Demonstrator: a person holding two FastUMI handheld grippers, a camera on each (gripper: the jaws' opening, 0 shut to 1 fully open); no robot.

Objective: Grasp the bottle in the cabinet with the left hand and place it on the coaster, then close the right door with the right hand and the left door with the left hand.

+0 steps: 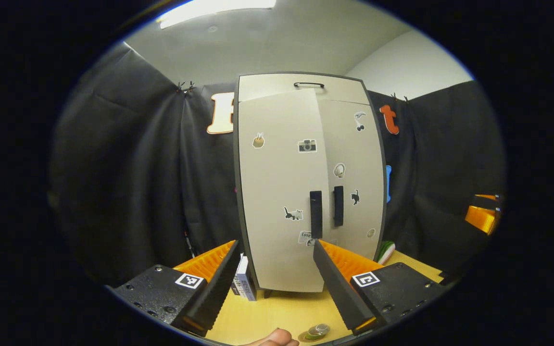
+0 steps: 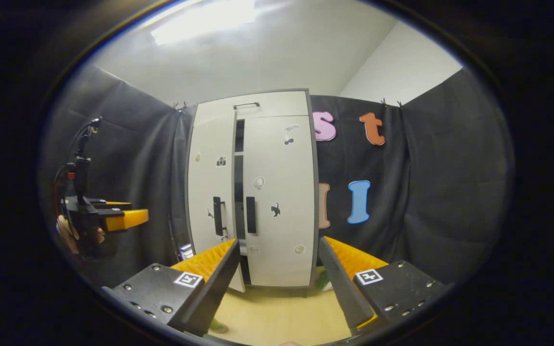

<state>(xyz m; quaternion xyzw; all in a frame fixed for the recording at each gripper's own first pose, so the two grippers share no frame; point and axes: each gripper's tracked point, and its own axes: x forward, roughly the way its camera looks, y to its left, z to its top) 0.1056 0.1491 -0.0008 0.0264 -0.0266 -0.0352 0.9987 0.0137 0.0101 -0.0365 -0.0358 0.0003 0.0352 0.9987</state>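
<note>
The cabinet (image 1: 277, 192) is faced with smooth, matt panels, apparently laminate, and small glossy stickers (image 1: 307, 145) are stuck on both doors. Its door handles (image 1: 338, 205) are seen as matt plastic. The table (image 1: 282, 312) has a smooth, wood-look top with a slight sheen. The booth wall (image 2: 426, 192) is hung with matt, creased cloth. The ceiling (image 2: 267, 53) is seen as flat, matt paint.
</note>
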